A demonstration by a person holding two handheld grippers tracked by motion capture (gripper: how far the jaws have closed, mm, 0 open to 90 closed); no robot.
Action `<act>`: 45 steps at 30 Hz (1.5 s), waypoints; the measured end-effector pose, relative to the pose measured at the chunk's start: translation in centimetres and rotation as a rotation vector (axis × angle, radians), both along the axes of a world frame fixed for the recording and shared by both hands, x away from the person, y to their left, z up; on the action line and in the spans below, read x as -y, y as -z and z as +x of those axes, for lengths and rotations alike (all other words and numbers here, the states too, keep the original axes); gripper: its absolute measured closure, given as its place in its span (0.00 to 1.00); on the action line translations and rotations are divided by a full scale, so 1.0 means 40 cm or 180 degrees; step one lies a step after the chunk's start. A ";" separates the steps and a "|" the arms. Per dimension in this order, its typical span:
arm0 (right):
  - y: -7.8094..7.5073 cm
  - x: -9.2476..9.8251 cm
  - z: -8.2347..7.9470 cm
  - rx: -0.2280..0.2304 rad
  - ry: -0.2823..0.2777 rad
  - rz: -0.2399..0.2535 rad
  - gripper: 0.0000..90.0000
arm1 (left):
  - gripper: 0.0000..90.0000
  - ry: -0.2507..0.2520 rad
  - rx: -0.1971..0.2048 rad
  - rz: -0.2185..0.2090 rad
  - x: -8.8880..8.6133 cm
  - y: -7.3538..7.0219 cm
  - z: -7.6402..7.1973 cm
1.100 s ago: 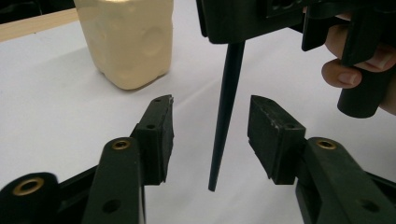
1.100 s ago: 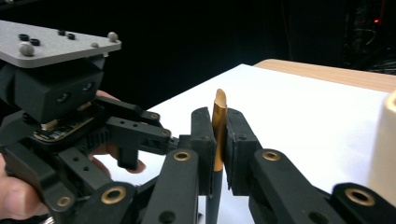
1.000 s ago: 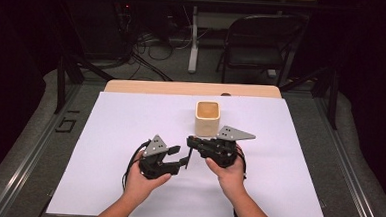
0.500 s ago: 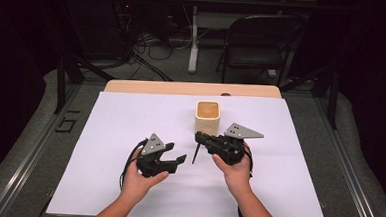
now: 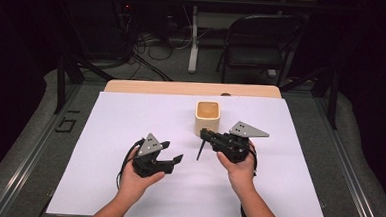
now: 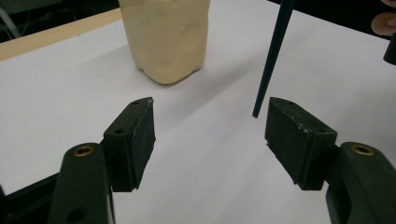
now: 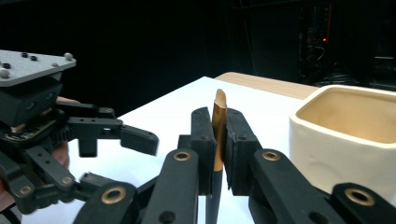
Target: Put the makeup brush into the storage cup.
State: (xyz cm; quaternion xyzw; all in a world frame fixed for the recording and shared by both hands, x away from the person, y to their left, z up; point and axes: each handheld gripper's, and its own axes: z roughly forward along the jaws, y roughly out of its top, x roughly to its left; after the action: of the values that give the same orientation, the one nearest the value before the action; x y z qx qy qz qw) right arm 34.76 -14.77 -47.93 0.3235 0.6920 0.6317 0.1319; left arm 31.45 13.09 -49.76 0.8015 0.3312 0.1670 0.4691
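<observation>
Gripping a dark pen (image 5: pixel 200 150) at frame centre, the right gripper (image 5: pixel 210 137) fingers clamp it; the left gripper (image 5: pixel 171 153) fingers, just opening, stand wide and empty.

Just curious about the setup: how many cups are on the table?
1. The cup stands on the white sheet near the table's far edge, just beyond the right tool. Nothing seems hidden.

The cup's (image 6: pixel 166 37) top is cut off by the frame edge.

No text, label, brand, number or sign can be read anywhere in these views.
</observation>
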 end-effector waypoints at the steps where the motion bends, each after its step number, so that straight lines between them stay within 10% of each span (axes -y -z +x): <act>1: -0.002 0.003 0.000 0.0012 0.0015 -0.0017 0.93 | 0.34 -0.0013 0.0004 -0.0003 -0.006 -0.002 -0.001; 26: -0.020 0.047 0.023 0.0111 0.0187 -0.0126 0.93 | 0.21 -0.0309 -0.0126 -0.0094 -0.178 0.002 -0.047; 45: -0.059 0.045 0.069 0.0128 0.0214 -0.0264 0.93 | 0.21 -0.0418 -0.0180 -0.0153 -0.212 0.024 -0.052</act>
State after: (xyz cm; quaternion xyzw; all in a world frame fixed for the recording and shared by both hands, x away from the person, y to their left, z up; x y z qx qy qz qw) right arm 37.53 -16.57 -45.58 0.3280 0.7035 0.6041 0.1802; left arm 29.36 21.58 -50.73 0.7710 0.4001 0.1667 0.4666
